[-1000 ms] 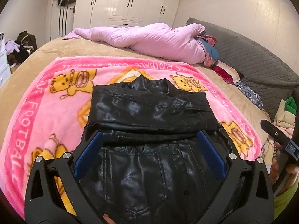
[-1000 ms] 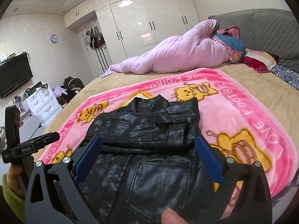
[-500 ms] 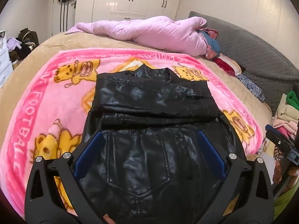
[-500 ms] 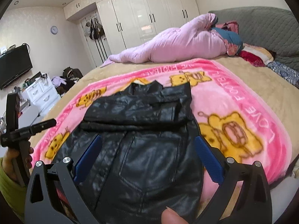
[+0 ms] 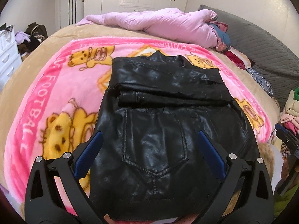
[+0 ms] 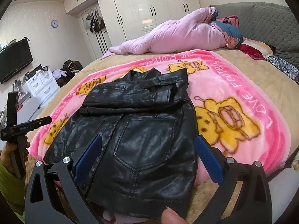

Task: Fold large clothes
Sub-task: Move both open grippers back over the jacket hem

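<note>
Both grippers agape over blk jacket (image 5: 164, 130); blanket (image 5: 56, 93) beneath

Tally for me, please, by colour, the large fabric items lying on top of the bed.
Black: 1, the leather jacket
Pink with yellow cartoon animals: 1, the fleece blanket
Pale pink: 1, the bundled quilt
Total: 3

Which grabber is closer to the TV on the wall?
Left. The left gripper is on the TV's side of the jacket; the right gripper is over the jacket's hem.
</note>
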A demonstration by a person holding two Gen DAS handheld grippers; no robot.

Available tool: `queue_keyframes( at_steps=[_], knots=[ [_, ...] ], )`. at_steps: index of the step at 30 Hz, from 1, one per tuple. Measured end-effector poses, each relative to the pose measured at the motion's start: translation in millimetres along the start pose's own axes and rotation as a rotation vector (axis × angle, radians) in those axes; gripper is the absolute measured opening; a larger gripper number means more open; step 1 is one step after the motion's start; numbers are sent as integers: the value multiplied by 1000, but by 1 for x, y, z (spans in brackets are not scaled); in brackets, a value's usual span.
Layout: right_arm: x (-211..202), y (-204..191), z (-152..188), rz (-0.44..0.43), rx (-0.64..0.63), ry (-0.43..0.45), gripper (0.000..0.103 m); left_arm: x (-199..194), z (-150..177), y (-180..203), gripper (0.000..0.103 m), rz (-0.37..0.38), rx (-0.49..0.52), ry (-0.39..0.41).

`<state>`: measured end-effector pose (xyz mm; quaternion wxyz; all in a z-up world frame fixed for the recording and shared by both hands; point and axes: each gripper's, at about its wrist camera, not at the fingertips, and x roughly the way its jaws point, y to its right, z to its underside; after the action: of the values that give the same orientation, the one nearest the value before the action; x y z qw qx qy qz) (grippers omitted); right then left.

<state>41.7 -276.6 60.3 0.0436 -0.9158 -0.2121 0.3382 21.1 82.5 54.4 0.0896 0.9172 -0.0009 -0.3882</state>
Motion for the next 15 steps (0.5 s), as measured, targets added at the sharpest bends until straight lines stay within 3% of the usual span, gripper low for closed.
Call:
queue_keyframes(
  at_steps=[15],
  knots=[
    [15, 31, 40, 41, -11, -151, 99, 12, 40, -34, 94, -68, -31, -118]
  ],
)
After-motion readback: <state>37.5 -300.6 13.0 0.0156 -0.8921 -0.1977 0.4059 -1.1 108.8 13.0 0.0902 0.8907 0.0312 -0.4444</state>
